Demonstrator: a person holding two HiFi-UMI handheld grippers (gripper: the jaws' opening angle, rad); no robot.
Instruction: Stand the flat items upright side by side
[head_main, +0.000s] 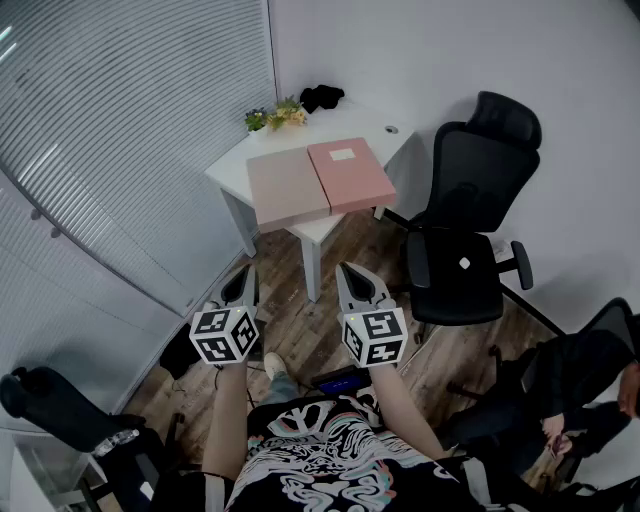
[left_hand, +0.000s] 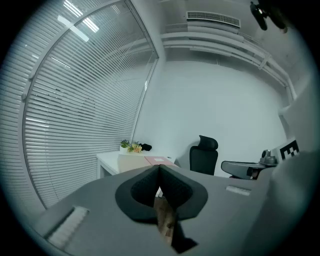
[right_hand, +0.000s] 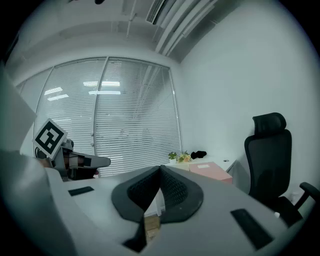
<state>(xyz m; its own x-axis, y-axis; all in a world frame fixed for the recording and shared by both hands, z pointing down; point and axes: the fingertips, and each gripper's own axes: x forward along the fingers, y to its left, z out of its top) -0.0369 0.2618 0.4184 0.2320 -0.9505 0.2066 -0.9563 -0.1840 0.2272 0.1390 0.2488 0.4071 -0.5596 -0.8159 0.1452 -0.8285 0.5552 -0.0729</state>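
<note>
Both the left gripper (head_main: 245, 280) and the right gripper (head_main: 352, 280) are closed tight and empty, held well short of the surface (head_main: 232, 165). On the surface lie the beige flat item (head_main: 287, 188) and the pink flat item (head_main: 350, 173), touching along one long side and reaching close to the near edge. A nudge while prying one up could likely slide it off that edge. Once upright, with nothing to lean on, it may topple. The white label (head_main: 345, 154) on the pink item is too small to read.
</note>
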